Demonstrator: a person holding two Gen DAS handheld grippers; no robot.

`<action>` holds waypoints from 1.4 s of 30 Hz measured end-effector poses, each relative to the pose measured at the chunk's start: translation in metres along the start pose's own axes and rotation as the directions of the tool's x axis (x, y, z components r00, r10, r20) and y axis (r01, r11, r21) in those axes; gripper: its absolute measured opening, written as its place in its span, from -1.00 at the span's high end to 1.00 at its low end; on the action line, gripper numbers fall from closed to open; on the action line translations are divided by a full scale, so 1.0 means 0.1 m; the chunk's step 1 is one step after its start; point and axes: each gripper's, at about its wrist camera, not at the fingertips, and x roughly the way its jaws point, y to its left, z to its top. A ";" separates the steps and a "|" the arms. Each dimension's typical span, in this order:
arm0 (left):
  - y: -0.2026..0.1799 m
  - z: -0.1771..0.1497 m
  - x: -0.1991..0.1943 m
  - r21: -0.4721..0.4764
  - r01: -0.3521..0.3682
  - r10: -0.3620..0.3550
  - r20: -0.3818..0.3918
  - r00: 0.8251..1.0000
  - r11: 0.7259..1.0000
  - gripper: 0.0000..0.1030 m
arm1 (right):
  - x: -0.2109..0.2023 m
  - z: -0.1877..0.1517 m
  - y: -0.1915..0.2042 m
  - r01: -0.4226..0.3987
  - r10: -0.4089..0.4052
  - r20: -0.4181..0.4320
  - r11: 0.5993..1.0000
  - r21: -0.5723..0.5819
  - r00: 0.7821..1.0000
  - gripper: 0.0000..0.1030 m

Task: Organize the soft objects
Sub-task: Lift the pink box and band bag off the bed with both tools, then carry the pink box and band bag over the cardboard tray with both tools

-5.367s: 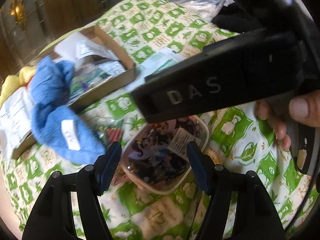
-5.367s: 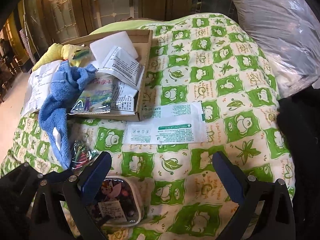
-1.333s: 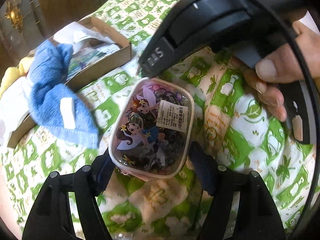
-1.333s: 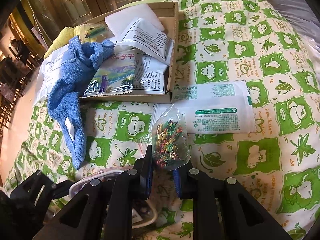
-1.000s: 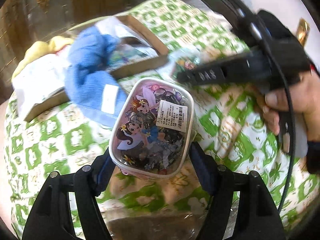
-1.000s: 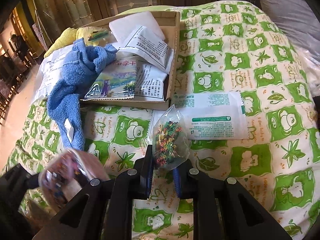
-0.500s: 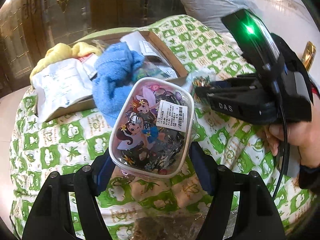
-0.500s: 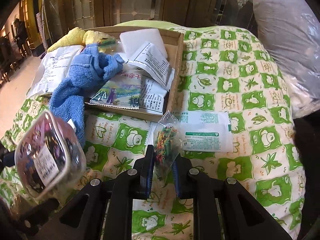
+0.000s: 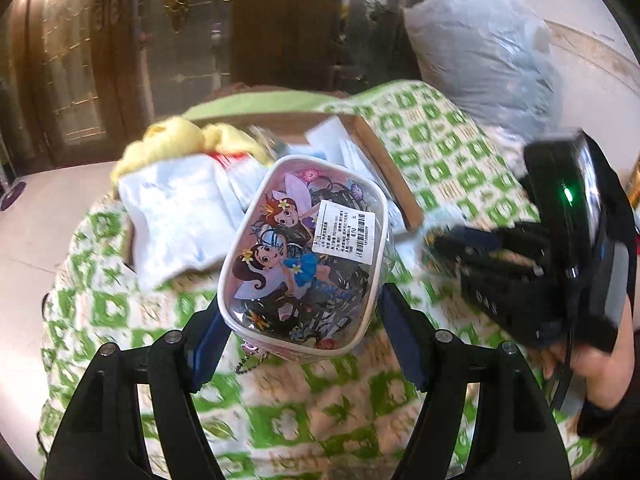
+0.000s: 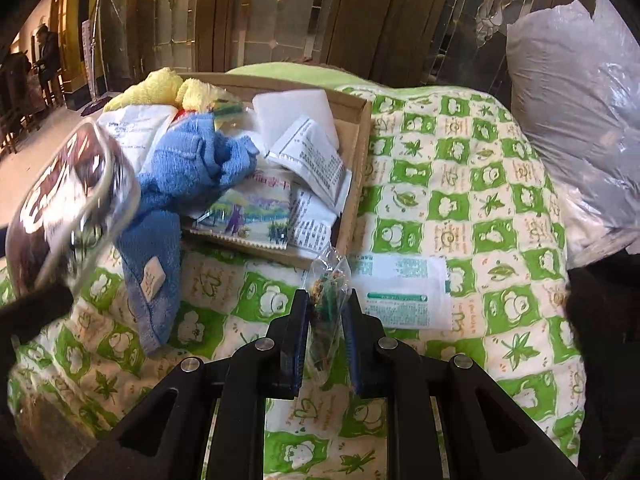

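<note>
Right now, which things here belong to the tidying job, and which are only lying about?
Part of the job:
- fairy pouch, held in left claw
- bag of beads, held in right claw
- blue towel
- yellow cloth
- cardboard box

Lying about:
- paper packet on the quilt
- grey plastic sack

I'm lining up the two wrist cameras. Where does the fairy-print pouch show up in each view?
Left wrist: the fairy-print pouch fills the centre, held between the left gripper fingers, printed face toward the camera.
Right wrist: the same pouch is at the far left edge, blurred, seen side-on.
Shared landmark: the cardboard box on the green-checked blanket.
</note>
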 end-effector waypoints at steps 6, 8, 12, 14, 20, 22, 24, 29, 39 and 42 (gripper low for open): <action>0.12 0.15 -0.03 -0.043 -0.003 0.004 0.026 1.000 0.999 -0.39 | -0.05 0.09 0.03 -0.034 0.034 0.035 0.999 0.011 0.999 0.67; 0.13 0.16 -0.04 -0.042 -0.010 0.011 0.029 1.000 0.999 -0.39 | -0.05 0.12 0.03 -0.070 0.069 0.039 0.997 0.021 0.997 0.67; 0.17 0.17 -0.02 -0.045 -0.016 0.018 0.028 0.999 0.999 -0.39 | -0.03 0.17 0.03 -0.152 0.151 0.036 0.987 0.042 0.988 0.67; 0.18 0.19 -0.01 -0.046 -0.018 0.019 0.028 0.999 0.999 -0.39 | 0.01 0.19 0.01 -0.219 0.218 0.027 0.973 0.069 0.976 0.67; 0.19 0.21 0.00 -0.044 -0.020 0.021 0.028 0.999 0.999 -0.39 | 0.14 0.22 -0.09 -0.325 0.328 0.000 0.936 0.136 0.945 0.67; 0.19 0.22 0.01 -0.043 -0.021 0.022 0.029 0.999 0.999 -0.39 | 0.17 0.22 -0.11 -0.335 0.339 -0.004 0.932 0.141 0.941 0.67; 0.19 0.23 0.02 -0.042 -0.020 0.021 0.027 0.999 0.999 -0.39 | 0.18 0.22 -0.11 -0.334 0.338 -0.006 0.932 0.140 0.941 0.67; 0.17 0.25 0.06 -0.033 -0.026 0.026 0.021 0.999 0.999 -0.39 | 0.19 0.24 -0.07 -0.286 0.288 -0.004 0.951 0.122 0.958 0.67; 0.13 0.35 0.13 -0.011 -0.048 0.048 0.028 0.998 0.999 -0.39 | 0.19 0.22 0.09 -0.173 0.173 -0.022 0.985 0.021 0.985 -0.12; 0.12 0.37 0.17 -0.020 -0.041 0.042 0.028 0.999 0.999 -0.39 | 0.27 0.12 0.07 -0.197 0.200 -0.068 0.979 0.043 0.977 -0.41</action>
